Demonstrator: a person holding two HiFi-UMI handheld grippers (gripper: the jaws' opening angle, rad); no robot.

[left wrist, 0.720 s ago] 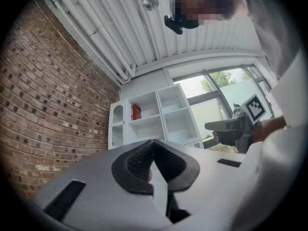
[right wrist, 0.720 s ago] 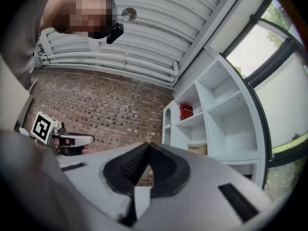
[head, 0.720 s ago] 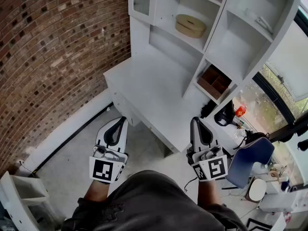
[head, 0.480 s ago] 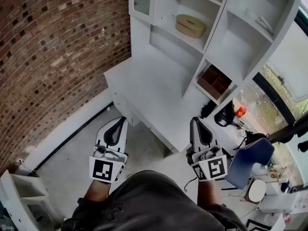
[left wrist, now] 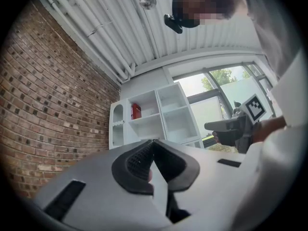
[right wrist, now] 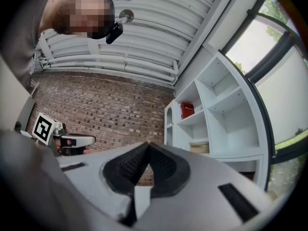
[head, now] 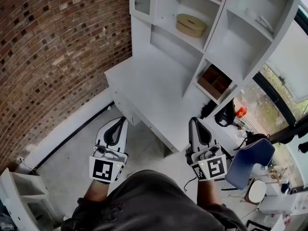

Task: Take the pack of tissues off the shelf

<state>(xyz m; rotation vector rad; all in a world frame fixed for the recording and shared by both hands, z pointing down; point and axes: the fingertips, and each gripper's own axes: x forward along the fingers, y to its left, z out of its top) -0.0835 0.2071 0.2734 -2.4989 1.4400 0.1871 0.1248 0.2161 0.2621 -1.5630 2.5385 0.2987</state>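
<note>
The pack of tissues is a red packet standing upright on an upper shelf of the white shelf unit; the right gripper view also shows the red packet, high up and far off. My left gripper and right gripper are held side by side close to my body, short of the desk's front edge. Both are shut and empty: the left gripper's dark pads meet at the tip, and so do those of the right gripper. Neither is near the shelves.
A white desk top lies below the shelves, against a brick wall. A round tan box sits on a middle shelf, a brown box in a lower cubby. A blue chair stands at right, a small white cabinet at lower left.
</note>
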